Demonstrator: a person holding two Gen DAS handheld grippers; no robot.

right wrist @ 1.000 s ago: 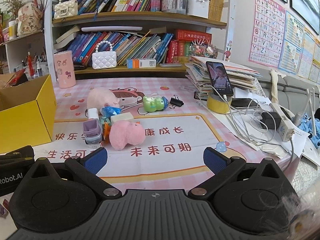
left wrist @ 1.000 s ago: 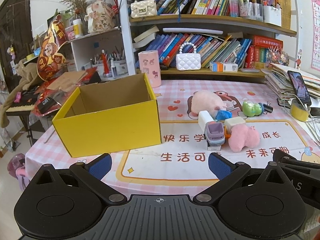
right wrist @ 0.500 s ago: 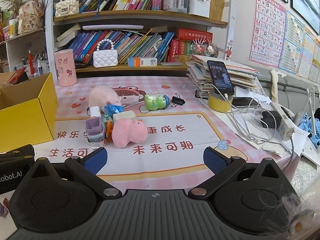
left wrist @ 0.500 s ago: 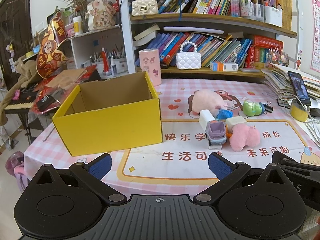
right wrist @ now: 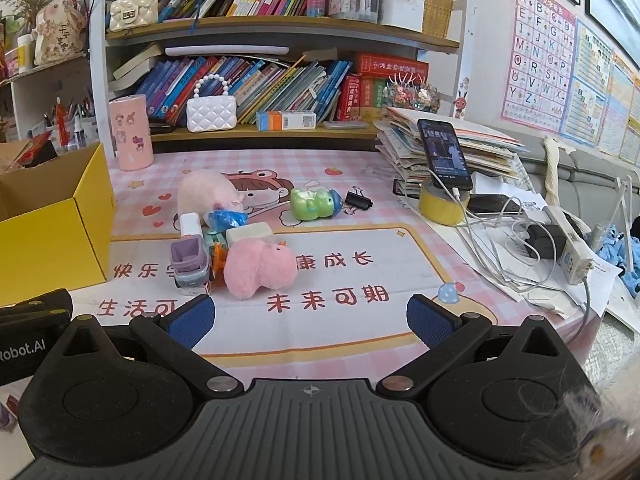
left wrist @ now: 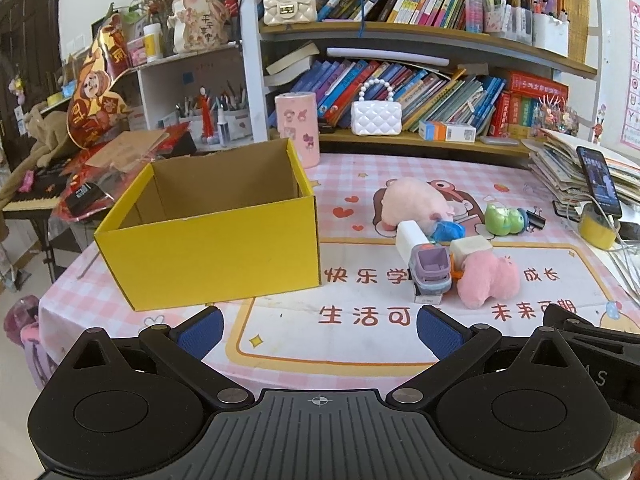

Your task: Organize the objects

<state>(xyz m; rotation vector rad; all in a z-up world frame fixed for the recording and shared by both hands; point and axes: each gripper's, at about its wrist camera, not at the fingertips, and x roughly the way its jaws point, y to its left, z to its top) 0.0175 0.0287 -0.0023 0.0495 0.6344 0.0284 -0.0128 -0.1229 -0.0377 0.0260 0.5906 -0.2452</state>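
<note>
Left wrist view: closer in than a second ago; yellow box (left wrist: 216,236) and toy cluster loom larger, nothing on the desk (left wrist: 360,320) displaced. Reads as approach phase only, no pick started. Left gripper (left wrist: 318,330) released, fingers (left wrist: 200,330) spread wide, nothing between them, well short of the toys. Box open-topped, apparently empty, left of the cluster. Toys packed tight: purple toy truck (left wrist: 430,270) touching pink plush (left wrist: 486,280), white block (left wrist: 470,246) behind, larger pale plush (left wrist: 414,202) further back, green toy (left wrist: 504,220) off to the right.

Right wrist view: same slight advance, scene otherwise unchanged. Right gripper (right wrist: 310,320) also released and empty, fingers (right wrist: 432,320) apart. Pink plush (right wrist: 258,266) nearest, just left of the finger line; soft, likely an easy first grab. Truck (right wrist: 190,262) beside it, touching. Binder clip (right wrist: 358,200) near the green toy (right wrist: 314,204). Box (right wrist: 52,224) at far left edge.
</note>
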